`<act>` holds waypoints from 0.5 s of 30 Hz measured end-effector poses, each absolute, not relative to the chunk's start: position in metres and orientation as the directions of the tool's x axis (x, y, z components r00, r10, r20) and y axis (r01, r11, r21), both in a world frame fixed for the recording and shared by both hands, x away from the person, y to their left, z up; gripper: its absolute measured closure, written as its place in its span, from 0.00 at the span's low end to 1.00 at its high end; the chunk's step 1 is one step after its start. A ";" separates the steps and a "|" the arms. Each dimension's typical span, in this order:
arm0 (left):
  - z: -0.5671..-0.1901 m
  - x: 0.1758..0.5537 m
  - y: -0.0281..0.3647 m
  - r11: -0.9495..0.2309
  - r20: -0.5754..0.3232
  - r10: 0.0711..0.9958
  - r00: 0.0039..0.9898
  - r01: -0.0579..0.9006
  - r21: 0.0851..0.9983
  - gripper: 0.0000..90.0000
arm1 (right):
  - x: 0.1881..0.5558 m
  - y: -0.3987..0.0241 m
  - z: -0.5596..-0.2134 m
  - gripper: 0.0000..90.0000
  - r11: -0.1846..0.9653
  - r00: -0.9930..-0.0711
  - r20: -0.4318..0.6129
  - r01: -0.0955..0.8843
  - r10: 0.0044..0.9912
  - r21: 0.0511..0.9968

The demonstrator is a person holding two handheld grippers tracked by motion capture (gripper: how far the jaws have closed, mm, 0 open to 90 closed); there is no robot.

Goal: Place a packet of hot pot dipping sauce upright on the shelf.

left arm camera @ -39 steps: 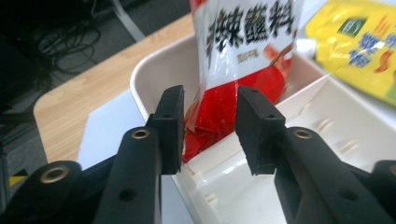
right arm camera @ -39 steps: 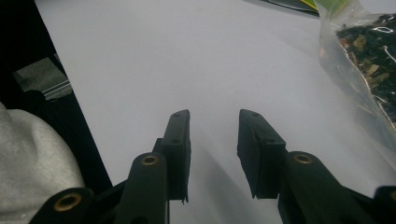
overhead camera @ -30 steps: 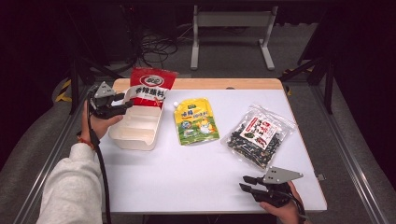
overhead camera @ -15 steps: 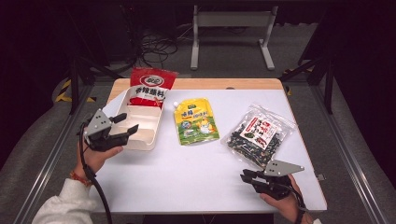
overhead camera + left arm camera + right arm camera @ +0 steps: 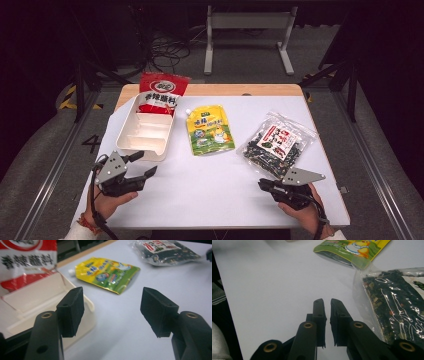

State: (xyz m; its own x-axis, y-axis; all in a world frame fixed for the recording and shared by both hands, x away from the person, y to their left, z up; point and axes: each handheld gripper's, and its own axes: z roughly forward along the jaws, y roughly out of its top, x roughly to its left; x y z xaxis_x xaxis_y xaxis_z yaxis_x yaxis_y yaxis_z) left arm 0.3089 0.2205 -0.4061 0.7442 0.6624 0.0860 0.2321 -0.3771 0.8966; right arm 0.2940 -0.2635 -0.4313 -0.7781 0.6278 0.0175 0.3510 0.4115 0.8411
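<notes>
The left gripper (image 5: 142, 164) has just been opening its jaws, which stand apart with nothing between them; the right gripper (image 5: 263, 184) has just been closing, its jaws nearly together and empty. The red packet (image 5: 162, 93) with large Chinese characters leans in the white tray (image 5: 131, 146) near the table's (image 5: 210, 200) far left corner. A yellow spouted pouch (image 5: 210, 130) bears a cartoon print; the clear bag (image 5: 277, 145) of dark dried bits has a red-and-white label, too small to read. A second ago the left gripper was at the tray's far end by the red packet; now it is near the table's front left corner.
</notes>
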 end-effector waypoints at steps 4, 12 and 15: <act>-0.423 0.301 0.215 -0.394 0.061 0.653 0.755 0.270 0.879 0.37 | 0.294 -0.266 -0.430 0.91 0.413 -0.768 0.003 0.348 0.641 0.841; -0.441 0.295 0.201 -0.465 0.077 0.609 0.790 0.276 0.841 0.33 | 0.302 -0.301 -0.419 0.84 0.370 -0.641 -0.064 0.356 0.765 0.858; -0.445 0.299 0.201 -0.467 0.072 0.605 0.793 0.279 0.839 0.32 | 0.309 -0.325 -0.417 0.77 0.297 -0.550 -0.036 0.393 0.834 0.870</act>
